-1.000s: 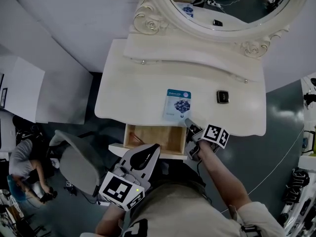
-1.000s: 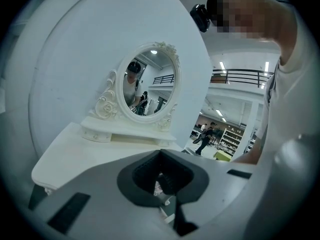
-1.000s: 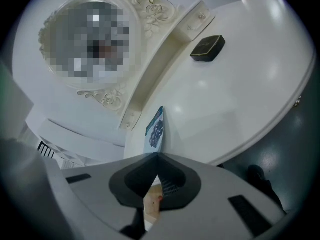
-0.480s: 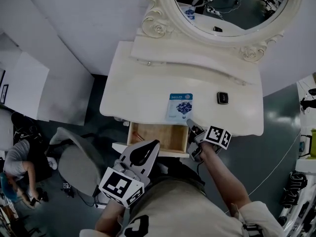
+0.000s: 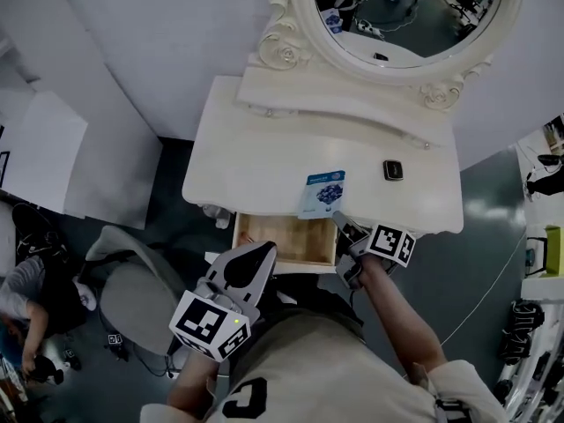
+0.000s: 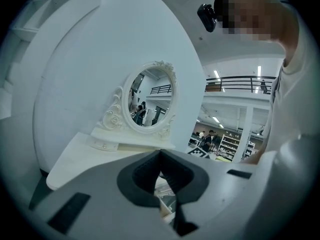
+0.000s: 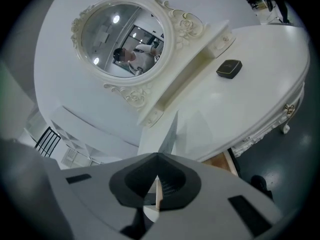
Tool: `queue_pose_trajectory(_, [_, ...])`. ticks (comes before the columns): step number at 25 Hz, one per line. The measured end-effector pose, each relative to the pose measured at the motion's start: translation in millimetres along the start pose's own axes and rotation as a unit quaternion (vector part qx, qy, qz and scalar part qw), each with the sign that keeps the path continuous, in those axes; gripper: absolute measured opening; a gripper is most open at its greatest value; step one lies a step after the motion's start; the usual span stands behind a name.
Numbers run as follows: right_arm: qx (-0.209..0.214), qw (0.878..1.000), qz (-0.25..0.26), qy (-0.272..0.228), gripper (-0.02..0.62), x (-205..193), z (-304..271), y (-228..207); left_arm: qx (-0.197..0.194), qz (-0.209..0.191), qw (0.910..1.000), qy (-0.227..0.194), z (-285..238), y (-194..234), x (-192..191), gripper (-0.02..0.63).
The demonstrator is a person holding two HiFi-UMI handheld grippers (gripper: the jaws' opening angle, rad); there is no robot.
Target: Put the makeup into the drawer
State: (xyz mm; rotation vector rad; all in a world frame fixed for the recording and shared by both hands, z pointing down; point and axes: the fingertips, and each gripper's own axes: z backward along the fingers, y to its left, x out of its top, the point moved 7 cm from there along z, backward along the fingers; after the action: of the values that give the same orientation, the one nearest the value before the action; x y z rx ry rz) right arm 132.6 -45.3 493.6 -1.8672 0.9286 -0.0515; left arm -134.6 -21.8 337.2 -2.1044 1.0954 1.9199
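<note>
A flat blue-and-white makeup packet (image 5: 322, 193) is tilted up over the front edge of the white dressing table (image 5: 256, 161). My right gripper (image 5: 338, 220) is shut on its near edge. In the right gripper view the packet (image 7: 168, 134) shows edge-on, rising from between the shut jaws of my right gripper (image 7: 159, 155). The wooden drawer (image 5: 284, 241) stands pulled open just below the packet. My left gripper (image 5: 261, 250) hangs in front of the drawer with its jaws together and nothing in them; the left gripper view shows my left gripper (image 6: 160, 153) aimed at the table and mirror.
A small black compact (image 5: 393, 170) lies on the tabletop to the right, also seen as the compact (image 7: 229, 68). An oval mirror (image 5: 401, 11) in an ornate white frame stands at the back. A grey chair (image 5: 132, 293) and a crouching person (image 5: 31, 307) are at the left.
My right gripper has risen and lifted the packet off the tabletop, so it now tilts above the drawer. My left gripper has shifted a little in front of the drawer.
</note>
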Motion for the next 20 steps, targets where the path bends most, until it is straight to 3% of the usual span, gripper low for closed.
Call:
queue_pose_trajectory(10, [0.036,0.999,-0.019,-0.019,0.025,-12.4,32.3,18.2,-0.015,0.002,0.9999,0.004,8.7,1.8,-7.4,0.054])
queue_pose_trajectory(20, [0.093,0.995,-0.006,-0.020,0.025,-5.9,80.1,28.9,-0.025,-0.023,0.9993,0.015,-10.9,-42.1,-8.9,0.054])
